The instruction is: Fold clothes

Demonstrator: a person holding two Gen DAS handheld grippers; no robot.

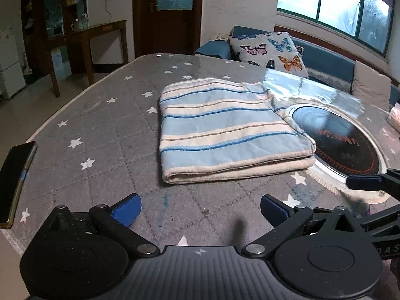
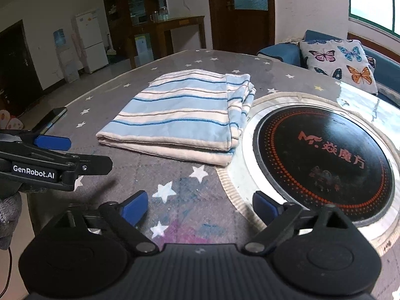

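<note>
Over the near edge of the table [image 1: 105, 130], my left gripper [image 1: 200, 211] and right gripper [image 2: 198, 206] both hang with jaws spread wide and nothing between them. Ahead, clear of both, the striped cloth [image 1: 225, 130] lies folded into a thick rectangle, its right edge touching the round cooktop [image 2: 325, 160]. I judge this fold finished; next comes either another halving, which means reaching forward to pinch an edge, or stopping.

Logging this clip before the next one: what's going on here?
A person is folding laundry with two handheld grippers. A striped blue-and-cream cloth lies folded on the star-patterned table cover, beside a round black cooktop. The left gripper and right gripper are both open, empty, and short of the cloth.
</note>
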